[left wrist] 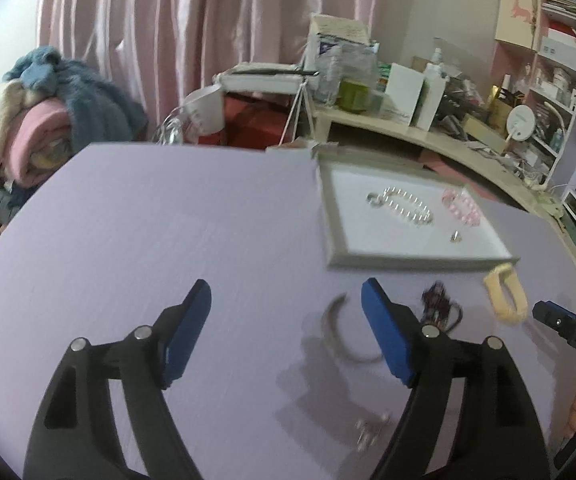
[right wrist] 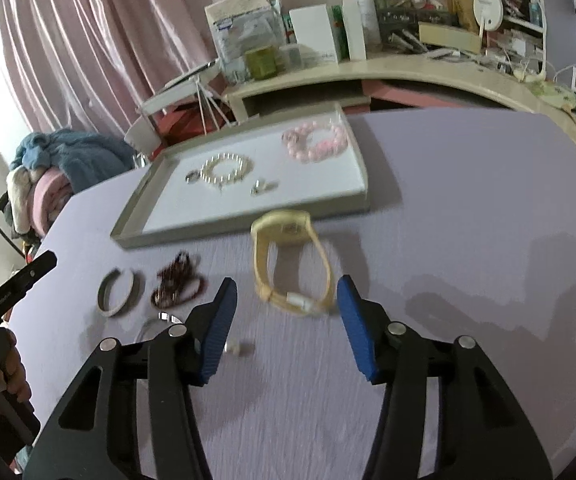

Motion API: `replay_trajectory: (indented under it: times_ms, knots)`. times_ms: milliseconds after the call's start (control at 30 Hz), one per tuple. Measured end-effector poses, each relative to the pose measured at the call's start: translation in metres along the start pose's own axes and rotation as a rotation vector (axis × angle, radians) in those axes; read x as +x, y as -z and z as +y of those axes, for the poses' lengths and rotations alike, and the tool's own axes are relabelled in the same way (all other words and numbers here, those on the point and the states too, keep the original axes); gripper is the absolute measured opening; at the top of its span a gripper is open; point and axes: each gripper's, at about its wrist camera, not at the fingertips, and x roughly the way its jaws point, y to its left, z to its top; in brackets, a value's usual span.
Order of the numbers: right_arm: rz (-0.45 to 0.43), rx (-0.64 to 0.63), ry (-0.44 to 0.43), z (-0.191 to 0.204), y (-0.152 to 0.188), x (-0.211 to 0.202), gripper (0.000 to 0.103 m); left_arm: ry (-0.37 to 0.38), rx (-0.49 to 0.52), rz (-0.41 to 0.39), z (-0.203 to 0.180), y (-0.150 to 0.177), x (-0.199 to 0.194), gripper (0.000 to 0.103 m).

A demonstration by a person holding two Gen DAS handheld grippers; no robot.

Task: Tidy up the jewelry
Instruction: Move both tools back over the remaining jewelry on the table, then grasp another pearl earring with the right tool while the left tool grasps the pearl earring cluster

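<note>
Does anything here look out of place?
Yes. A yellow watch, a grey bangle and dark beads lie loose on the table, outside the tray that holds the other jewelry.

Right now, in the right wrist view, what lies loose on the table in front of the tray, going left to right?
Grey bangle → dark beaded bracelet → yellow watch, which lies ahead of the open right gripper.

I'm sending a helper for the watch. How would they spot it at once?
Find the grey tray on the lilac table. The watch lies just outside its near edge: a pale yellow strap loop, bigger than the dark beads and bangle beside it.
</note>
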Motion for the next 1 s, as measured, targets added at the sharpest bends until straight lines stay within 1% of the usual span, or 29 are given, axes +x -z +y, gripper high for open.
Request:
replay_trajectory:
  times_ms: [167, 367, 533, 667, 767, 1000]
  knots:
    - [0.042, -0.042, -0.012, 0.011, 0.016, 0.006, 0.045, 0.0, -0.016, 0.033, 0.004, 0.028, -0.009, 0.078]
    - [0.059, -0.086, -0.043, 0.026, 0.025, 0.005, 0.043, 0.029, 0.02, 0.058, -0.006, 0.048, -0.014, 0.078]
    - [0.07, -0.103, -0.054, 0.032, 0.029, 0.006, 0.043, 0.05, 0.045, 0.047, -0.013, 0.052, -0.019, 0.078]
    - [0.084, -0.114, -0.054, 0.035, 0.032, 0.009, 0.039, 0.077, 0.083, 0.047, -0.022, 0.054, -0.02, 0.078]
    - [0.084, -0.133, -0.04, 0.038, 0.032, 0.013, 0.038, 0.099, 0.117, 0.053, -0.028, 0.058, -0.019, 0.078]
    - [0.081, -0.154, -0.016, 0.043, 0.03, 0.02, 0.034, 0.126, 0.149, 0.062, -0.037, 0.06, -0.017, 0.078]
